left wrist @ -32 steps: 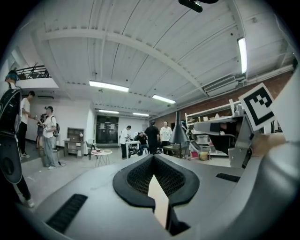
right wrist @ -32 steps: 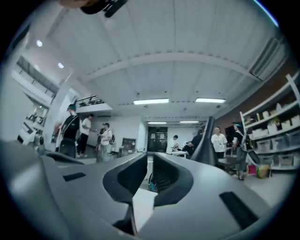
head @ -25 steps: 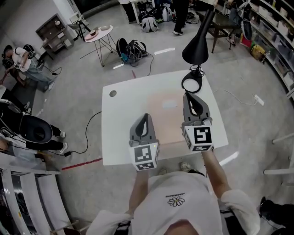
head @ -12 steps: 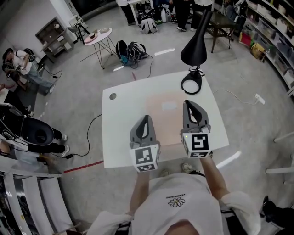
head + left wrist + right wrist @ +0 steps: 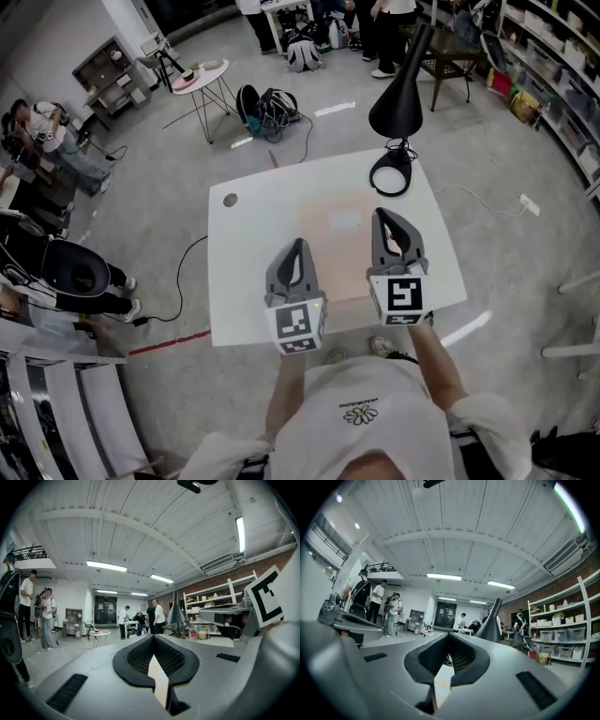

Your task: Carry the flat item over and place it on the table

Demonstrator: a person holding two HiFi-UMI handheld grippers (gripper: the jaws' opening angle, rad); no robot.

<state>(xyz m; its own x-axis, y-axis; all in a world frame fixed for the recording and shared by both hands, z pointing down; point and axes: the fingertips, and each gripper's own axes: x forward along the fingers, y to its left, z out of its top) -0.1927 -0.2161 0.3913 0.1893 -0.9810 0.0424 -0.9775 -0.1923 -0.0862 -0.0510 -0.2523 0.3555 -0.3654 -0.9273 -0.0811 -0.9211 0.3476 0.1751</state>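
A white table (image 5: 246, 281) bears a thin, pale peach sheet (image 5: 330, 255); left gripper (image 5: 298, 244) and right gripper (image 5: 385, 216) jaws pressed together.

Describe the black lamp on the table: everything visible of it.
The black desk lamp looks like matte metal: a cone shade, narrow on top and flaring downward, on a slim stem above a round base whose middle looks pale. It stands at the far right corner of the white table; only the base touches the tabletop. Whether it is lit cannot be told.
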